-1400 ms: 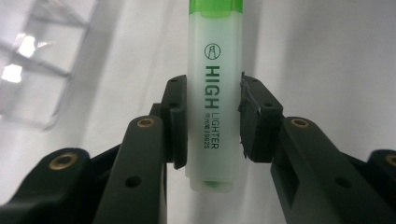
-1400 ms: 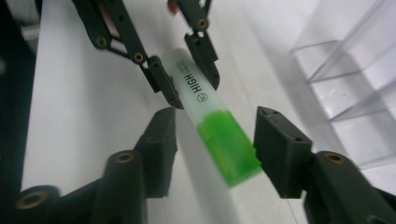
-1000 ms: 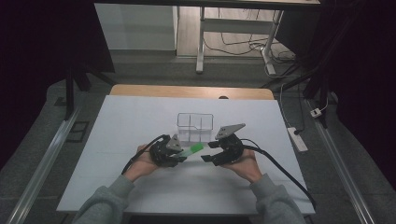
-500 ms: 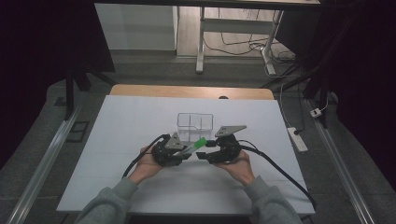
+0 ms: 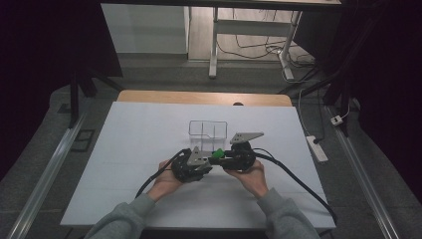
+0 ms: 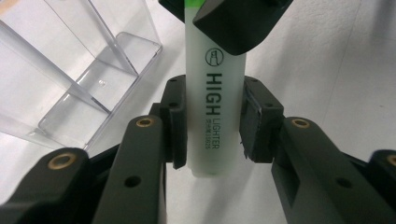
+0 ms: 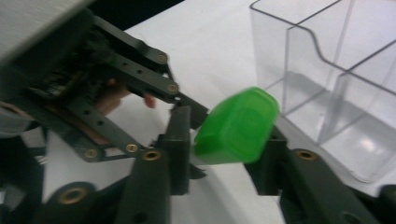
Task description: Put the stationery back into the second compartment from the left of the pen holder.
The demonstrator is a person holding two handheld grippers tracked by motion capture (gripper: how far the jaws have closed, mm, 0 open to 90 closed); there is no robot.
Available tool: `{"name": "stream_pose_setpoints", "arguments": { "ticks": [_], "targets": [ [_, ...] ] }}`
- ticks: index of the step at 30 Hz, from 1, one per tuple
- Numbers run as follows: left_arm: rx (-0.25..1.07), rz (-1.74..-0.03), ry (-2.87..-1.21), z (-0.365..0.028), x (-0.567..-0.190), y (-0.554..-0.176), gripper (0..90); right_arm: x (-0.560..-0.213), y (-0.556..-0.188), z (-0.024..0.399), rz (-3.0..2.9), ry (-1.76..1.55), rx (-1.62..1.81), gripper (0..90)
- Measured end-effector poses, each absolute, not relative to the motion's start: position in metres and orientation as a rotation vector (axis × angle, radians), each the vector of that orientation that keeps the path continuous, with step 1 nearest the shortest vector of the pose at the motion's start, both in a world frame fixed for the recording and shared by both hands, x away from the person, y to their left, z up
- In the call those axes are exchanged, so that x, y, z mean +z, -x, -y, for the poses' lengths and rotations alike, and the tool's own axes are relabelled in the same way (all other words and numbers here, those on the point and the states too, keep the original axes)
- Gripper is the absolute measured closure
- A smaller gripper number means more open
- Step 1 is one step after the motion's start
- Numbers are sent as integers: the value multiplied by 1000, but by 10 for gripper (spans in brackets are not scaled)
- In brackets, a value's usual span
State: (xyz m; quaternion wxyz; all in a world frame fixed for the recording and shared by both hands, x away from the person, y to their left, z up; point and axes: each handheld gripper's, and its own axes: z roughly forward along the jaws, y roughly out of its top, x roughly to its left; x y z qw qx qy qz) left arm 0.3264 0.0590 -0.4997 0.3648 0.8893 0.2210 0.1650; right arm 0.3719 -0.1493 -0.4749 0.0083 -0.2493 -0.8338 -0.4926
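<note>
A pale highlighter (image 6: 215, 93) with black "HIGH LIGHTER" print lies level above the white table, its body pinched between the pads of my left gripper (image 6: 215, 122). Its green cap (image 7: 236, 126) sits between the jaws of my right gripper (image 7: 229, 140), which have just been closing and now press on it. In the high view the two grippers meet nose to nose, left gripper (image 5: 205, 160) and right gripper (image 5: 222, 157), with the green cap (image 5: 217, 153) between them. A jaw of the right gripper covers the highlighter's far end in the left gripper view.
A clear plastic organizer (image 5: 207, 130) with upright dividers stands just beyond the grippers, close to the cap (image 7: 336, 70) and to the left jaws (image 6: 70, 84). White table surface (image 5: 129, 149) spreads to both sides. Cables trail from both grippers toward the near edge.
The left gripper has carried the highlighter to the right, bringing its green cap into the right gripper's jaws. Those jaws have closed on the cap.
</note>
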Motion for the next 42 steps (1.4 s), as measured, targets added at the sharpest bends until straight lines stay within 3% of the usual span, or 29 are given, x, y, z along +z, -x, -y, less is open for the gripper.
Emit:
{"name": "stream_pose_setpoints", "arguments": {
  "ticks": [4,8,14,42],
  "targets": [
    [414,-583,-2269,-61,-500,-327,630,-474,-371,149,2613,757,-1548,700],
    [410,-617,-2266,-69,-498,-325,495,-468,-371,152,2624,767,-1590,706],
    [411,-712,-2223,-98,-494,-314,419,-454,-372,161,2622,785,-1672,709],
    [390,-957,-2071,-209,-503,-275,387,-417,-391,177,2606,858,-1823,720]
  ]
}}
